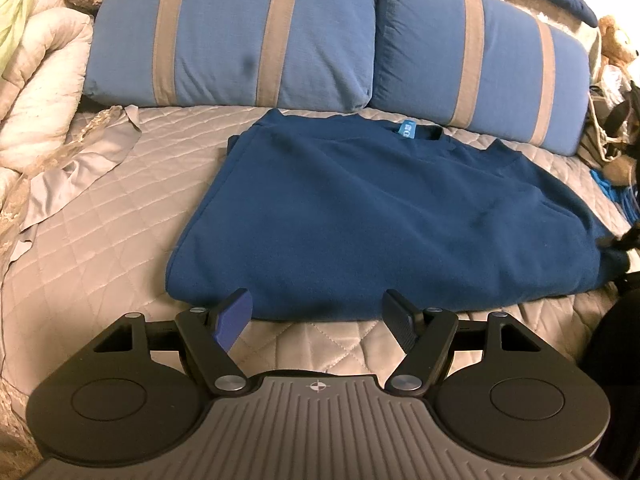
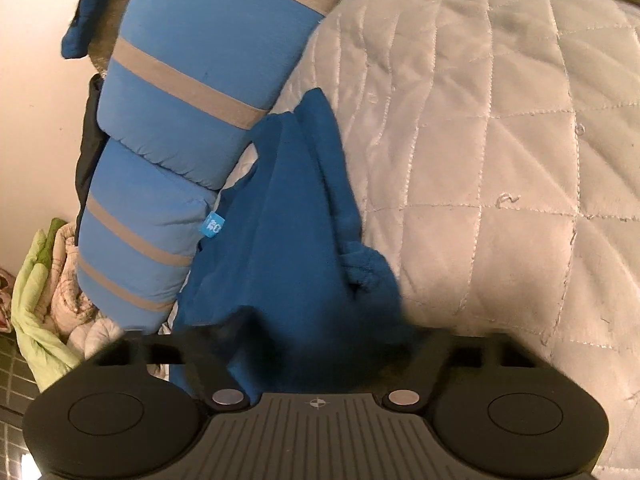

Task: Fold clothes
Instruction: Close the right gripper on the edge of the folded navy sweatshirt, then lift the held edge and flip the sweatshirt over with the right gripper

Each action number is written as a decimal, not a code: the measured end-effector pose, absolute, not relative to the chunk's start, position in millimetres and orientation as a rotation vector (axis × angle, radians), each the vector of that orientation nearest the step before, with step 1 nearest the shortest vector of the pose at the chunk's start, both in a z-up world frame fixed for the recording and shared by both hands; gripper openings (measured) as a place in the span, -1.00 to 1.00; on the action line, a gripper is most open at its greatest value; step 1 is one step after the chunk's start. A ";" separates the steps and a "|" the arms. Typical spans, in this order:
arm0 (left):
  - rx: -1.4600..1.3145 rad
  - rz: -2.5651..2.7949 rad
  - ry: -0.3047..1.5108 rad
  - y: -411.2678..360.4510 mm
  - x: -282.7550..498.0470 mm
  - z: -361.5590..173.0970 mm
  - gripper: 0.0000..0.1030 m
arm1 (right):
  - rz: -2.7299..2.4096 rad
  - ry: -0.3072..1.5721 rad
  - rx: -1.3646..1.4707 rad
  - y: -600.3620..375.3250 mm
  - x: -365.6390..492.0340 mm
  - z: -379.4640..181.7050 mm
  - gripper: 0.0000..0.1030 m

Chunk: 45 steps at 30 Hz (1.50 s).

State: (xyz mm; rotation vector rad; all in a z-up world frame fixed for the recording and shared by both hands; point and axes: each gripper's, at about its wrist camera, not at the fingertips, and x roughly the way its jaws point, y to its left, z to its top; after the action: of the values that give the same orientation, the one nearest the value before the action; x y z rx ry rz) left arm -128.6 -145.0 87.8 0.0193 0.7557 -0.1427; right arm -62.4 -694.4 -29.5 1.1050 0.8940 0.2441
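Note:
A dark blue T-shirt (image 1: 360, 216) lies on the quilted grey bedspread (image 1: 100, 240), collar and light blue label (image 1: 407, 128) toward the pillows. Its left side looks folded in. My left gripper (image 1: 316, 316) is open and empty, just in front of the shirt's near hem. In the right wrist view the same shirt (image 2: 288, 248) is bunched up and draped over my right gripper (image 2: 316, 344), hiding its fingers; the cloth appears to be held there. In the left wrist view the right gripper (image 1: 624, 240) shows as a dark shape at the shirt's right edge.
Two blue pillows with grey stripes (image 1: 232, 40) (image 1: 480, 64) line the head of the bed. A rolled cream quilt (image 1: 44, 80) lies at the left. Clutter and a stuffed toy (image 1: 618, 36) sit at the right edge. A green blanket (image 2: 36, 272) lies beside the bed.

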 end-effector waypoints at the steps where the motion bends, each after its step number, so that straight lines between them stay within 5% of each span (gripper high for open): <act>1: 0.020 -0.142 0.755 -144.9 -128.9 87.8 0.38 | 0.236 0.900 1.121 -695.9 -61.1 -31.5 -0.30; 2: 0.020 -0.142 0.755 -144.9 -129.0 87.9 0.38 | 0.240 0.899 1.114 -695.7 -59.2 -30.1 -0.49; 6: 0.019 -0.141 0.747 -145.1 -129.6 88.8 0.38 | 0.250 0.870 0.975 -688.3 -52.0 1.3 -0.64; 18: 0.008 -0.151 0.735 -144.8 -132.5 90.5 0.38 | 0.443 0.725 0.596 -624.4 -37.6 113.4 -0.68; 32: -0.040 -0.160 0.709 -139.6 -136.7 93.7 0.38 | 0.521 0.705 0.471 -548.2 -22.0 142.0 -0.68; 40: -0.084 -0.122 0.654 -129.8 -147.7 98.8 0.38 | 0.709 0.690 0.228 -397.1 -0.5 174.3 -0.69; 45: -0.145 -0.162 0.725 -106.0 -165.5 97.4 0.38 | 0.894 0.760 -0.117 -261.4 -10.4 135.2 -0.69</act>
State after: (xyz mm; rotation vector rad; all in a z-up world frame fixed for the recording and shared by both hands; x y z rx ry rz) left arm -165.5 -106.0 97.4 -0.1452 0.7247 -0.1616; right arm -10.4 -261.4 135.2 -0.1166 0.7600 0.8943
